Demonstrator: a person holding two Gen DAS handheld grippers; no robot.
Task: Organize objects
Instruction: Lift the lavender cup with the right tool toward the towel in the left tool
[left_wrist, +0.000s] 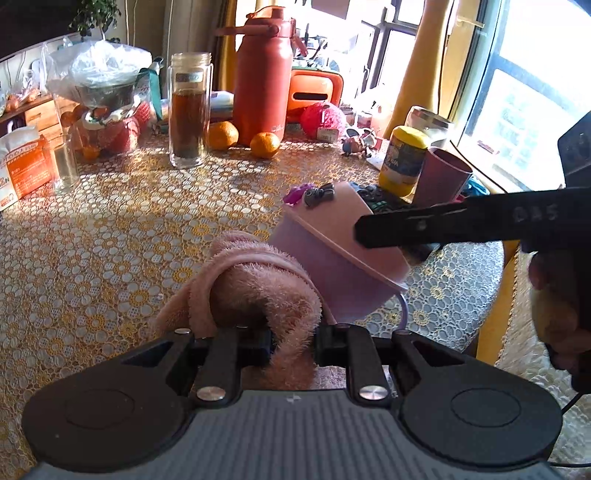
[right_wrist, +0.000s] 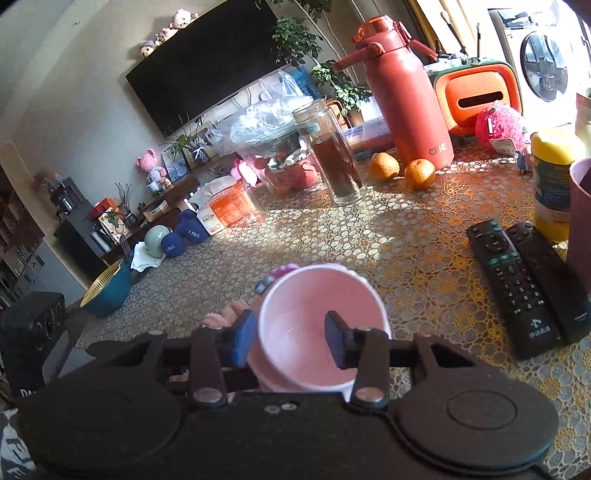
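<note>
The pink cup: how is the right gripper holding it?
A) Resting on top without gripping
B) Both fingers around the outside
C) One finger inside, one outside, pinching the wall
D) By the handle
C: in the right wrist view the right gripper has one finger inside the tilted pink cup and the other against its outer wall, while the left gripper holds a pink towel beside it.

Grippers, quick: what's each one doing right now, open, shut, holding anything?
Left gripper: shut on the pink towel.
Right gripper: clamped on the wall of the pink cup, one finger inside and one outside.
</note>
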